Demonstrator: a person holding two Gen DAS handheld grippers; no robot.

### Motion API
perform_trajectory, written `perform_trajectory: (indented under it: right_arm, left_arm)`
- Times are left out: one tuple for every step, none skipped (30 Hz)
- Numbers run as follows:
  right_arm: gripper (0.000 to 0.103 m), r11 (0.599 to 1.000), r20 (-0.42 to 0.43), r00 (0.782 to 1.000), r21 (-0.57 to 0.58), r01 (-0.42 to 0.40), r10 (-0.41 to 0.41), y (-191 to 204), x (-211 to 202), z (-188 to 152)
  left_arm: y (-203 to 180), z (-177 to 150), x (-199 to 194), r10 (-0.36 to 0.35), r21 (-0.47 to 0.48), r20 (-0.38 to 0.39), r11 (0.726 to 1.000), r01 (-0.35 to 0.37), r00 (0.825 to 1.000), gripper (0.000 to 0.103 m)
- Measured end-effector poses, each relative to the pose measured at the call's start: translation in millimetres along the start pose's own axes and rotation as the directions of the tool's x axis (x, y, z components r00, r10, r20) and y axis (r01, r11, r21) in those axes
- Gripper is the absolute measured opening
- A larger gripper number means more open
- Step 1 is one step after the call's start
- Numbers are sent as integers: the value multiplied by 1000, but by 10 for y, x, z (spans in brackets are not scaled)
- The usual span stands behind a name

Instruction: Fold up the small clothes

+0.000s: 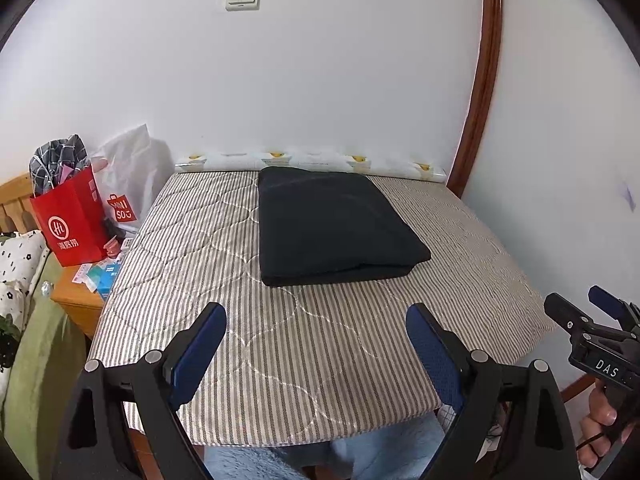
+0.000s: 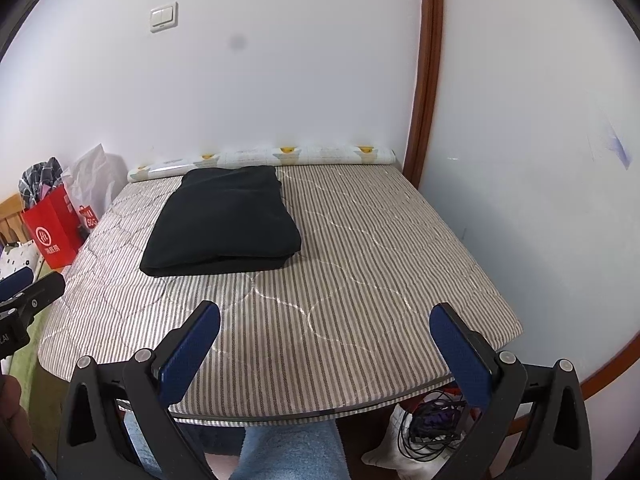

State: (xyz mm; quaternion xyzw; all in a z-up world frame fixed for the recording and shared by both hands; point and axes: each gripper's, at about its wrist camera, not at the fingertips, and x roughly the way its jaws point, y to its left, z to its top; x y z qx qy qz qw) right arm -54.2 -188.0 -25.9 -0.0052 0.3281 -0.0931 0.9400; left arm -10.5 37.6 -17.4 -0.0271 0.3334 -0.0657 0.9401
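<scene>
A black garment (image 1: 332, 226) lies folded into a flat rectangle on the striped quilted table cover (image 1: 200, 240), toward the far side; it also shows in the right wrist view (image 2: 224, 222). My left gripper (image 1: 316, 320) is open and empty, held over the near part of the table, well short of the garment. My right gripper (image 2: 324, 320) is open and empty over the near edge, with the garment far to its front left. The right gripper also shows at the right edge of the left wrist view (image 1: 580, 308).
A red paper bag (image 1: 70, 220) and a white plastic bag (image 1: 132, 176) stand on a wooden side cabinet (image 1: 76, 304) left of the table. A rolled patterned mat (image 1: 312, 160) lies along the wall. Cables (image 2: 424, 436) lie on the floor under the table's right corner.
</scene>
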Motion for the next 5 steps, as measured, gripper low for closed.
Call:
perform_trajectory:
  right_arm:
    - [103,1000,0,1000,2,0,0,15,1,9]
    - [103,1000,0,1000,2,0,0,24,7,17]
    - [103,1000,-1,1000,-1,0,0,35,17,26]
    - [103,1000,-4,1000,-4,0,0,50,31,34]
    - [103,1000,-6,1000,-7,1,-1,61,50,44]
  left_arm:
    - [10,10,3,3,-3,2,1000,-3,1000,91]
    - [21,17,8,4,-5,3,1000,-4,1000,91]
    - [33,27,20,6,-8,3,1000,-6,1000,91]
    - [49,37,37,9,-12,2,1000,-9,1000,91]
    - [71,49,62,10,-15,-1,1000,-10,1000,91]
